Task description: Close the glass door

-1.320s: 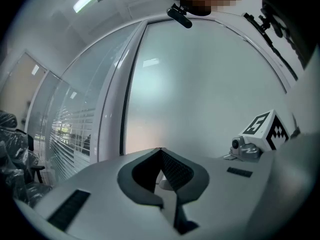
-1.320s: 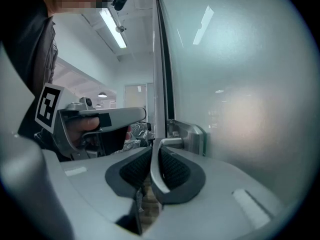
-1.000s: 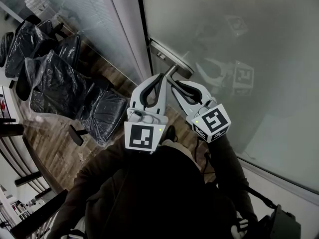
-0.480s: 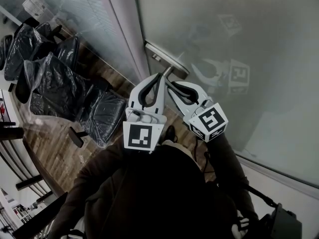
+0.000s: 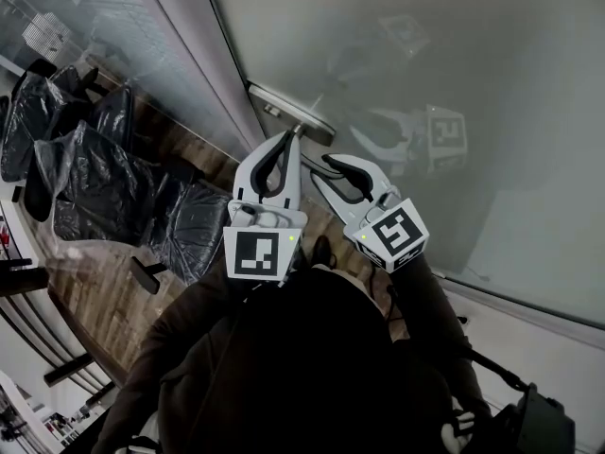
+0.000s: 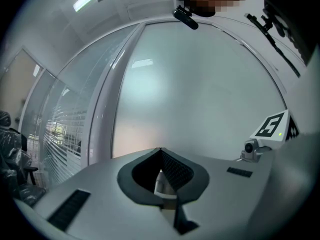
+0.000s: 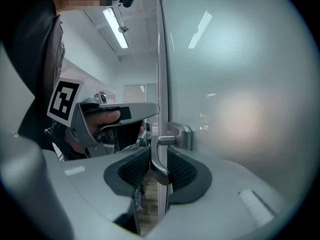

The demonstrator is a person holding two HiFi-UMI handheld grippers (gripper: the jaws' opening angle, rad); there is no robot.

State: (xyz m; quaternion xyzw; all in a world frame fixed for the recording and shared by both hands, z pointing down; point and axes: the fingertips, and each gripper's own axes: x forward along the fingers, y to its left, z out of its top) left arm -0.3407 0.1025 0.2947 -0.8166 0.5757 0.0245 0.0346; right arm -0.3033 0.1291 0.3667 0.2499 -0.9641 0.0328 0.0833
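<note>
The frosted glass door (image 5: 454, 83) fills the right of the head view, its metal handle plate (image 5: 284, 110) near the door's edge. My right gripper (image 7: 157, 159) is shut on the door's lever handle (image 7: 156, 156), a ribbed pad on each side of it. The same right gripper (image 5: 326, 164) reaches up to the handle in the head view. My left gripper (image 5: 287, 138) sits just left of it, jaws together with nothing between them, its tip close to the plate. Along the left gripper (image 6: 160, 150), only the pale door (image 6: 200, 94) shows ahead.
Several chairs wrapped in black plastic (image 5: 113, 178) stand on the wooden floor (image 5: 95, 282) at the left. A glass partition with blinds (image 5: 142, 45) and a grey frame post (image 5: 203, 74) run beside the door's edge. My own dark jacket fills the bottom of the head view.
The door's edge and handle have shifted left and up in the head view, and both grippers have gone with them. The right gripper has kept its hold on the handle.
</note>
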